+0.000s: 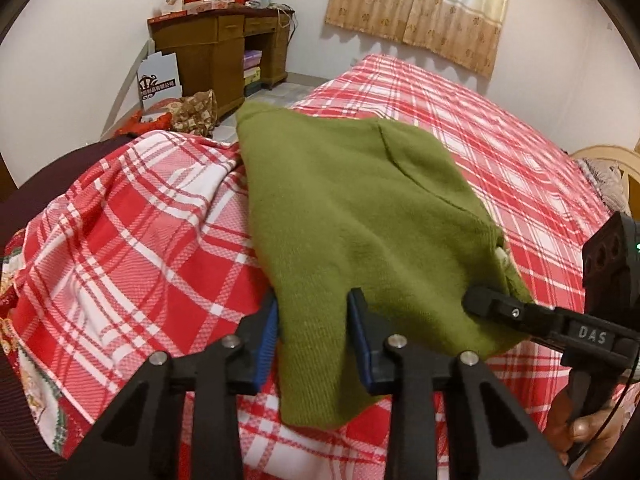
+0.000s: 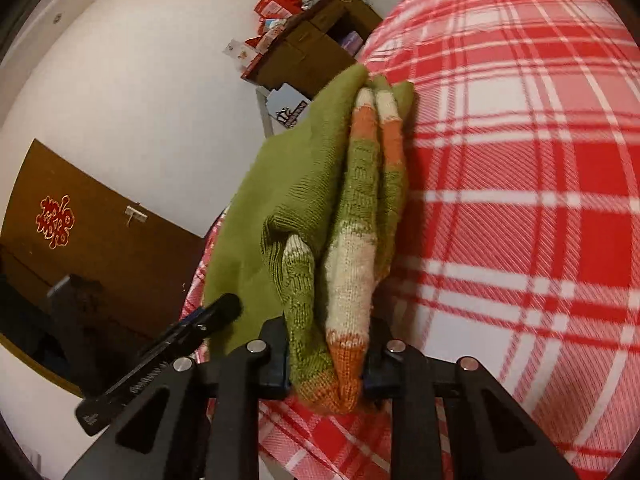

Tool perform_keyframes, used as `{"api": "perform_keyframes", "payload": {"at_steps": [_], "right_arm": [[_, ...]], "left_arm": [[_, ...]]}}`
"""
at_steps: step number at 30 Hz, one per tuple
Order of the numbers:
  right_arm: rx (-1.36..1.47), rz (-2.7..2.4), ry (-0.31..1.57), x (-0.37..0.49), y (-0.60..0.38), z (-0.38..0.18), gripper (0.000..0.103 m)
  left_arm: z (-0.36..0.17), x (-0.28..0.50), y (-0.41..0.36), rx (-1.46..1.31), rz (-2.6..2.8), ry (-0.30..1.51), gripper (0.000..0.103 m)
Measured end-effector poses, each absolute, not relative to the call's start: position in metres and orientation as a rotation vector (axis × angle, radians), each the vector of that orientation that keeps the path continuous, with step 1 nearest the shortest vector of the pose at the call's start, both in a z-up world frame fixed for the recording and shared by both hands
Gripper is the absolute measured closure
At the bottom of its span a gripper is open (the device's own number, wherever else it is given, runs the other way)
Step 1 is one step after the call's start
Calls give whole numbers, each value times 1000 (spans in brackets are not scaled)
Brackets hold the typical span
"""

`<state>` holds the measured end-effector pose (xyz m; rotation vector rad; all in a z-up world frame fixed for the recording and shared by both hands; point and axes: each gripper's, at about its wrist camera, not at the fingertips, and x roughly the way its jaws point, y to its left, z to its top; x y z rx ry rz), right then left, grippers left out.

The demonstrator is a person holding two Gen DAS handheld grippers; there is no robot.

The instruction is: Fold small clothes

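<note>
Green knit fills the near centre of both views: a small olive sweater (image 1: 360,216) lies on a bed under a red-and-white plaid bedspread (image 1: 132,248), and both tools have hold of its near edge. At the bottom of the left wrist view, the left gripper (image 1: 314,340) has its blue-padded jaws set narrow, with the ribbed hem corner running between them; the fabric looks pinched there, though the pad contact is partly hidden. Just right of it, the right gripper (image 1: 496,304) reaches in from the frame's right edge, a hand (image 1: 580,428) on its handle.

In the right wrist view, the right gripper (image 2: 326,364) clamps a bunched stack of layers at bottom centre, including a striped band of orange, cream and green knit (image 2: 352,264). Holding two points of one edge likely lets the person lift and carry that edge evenly across for a fold.

Further off, the sweater's flat back spreads toward the bed's far side. Beyond it stand a wooden desk (image 1: 220,52) piled with red boxes at upper left, and a patterned curtain (image 1: 420,4) at top right.
</note>
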<state>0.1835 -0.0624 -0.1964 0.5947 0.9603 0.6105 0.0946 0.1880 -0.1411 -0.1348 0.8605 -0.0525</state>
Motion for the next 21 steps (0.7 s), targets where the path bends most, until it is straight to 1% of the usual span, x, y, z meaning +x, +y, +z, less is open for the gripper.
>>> {"api": "perform_keyframes", "payload": {"at_steps": [5, 9, 21], "right_arm": [[605, 566, 952, 180, -71, -210, 79], [534, 534, 933, 172, -65, -206, 79], [466, 496, 925, 163, -49, -203, 79]], "left_arm": [[-147, 92, 176, -54, -23, 848, 68], [-148, 92, 173, -22, -4, 843, 67], [-149, 87, 164, 53, 29, 825, 67]]}}
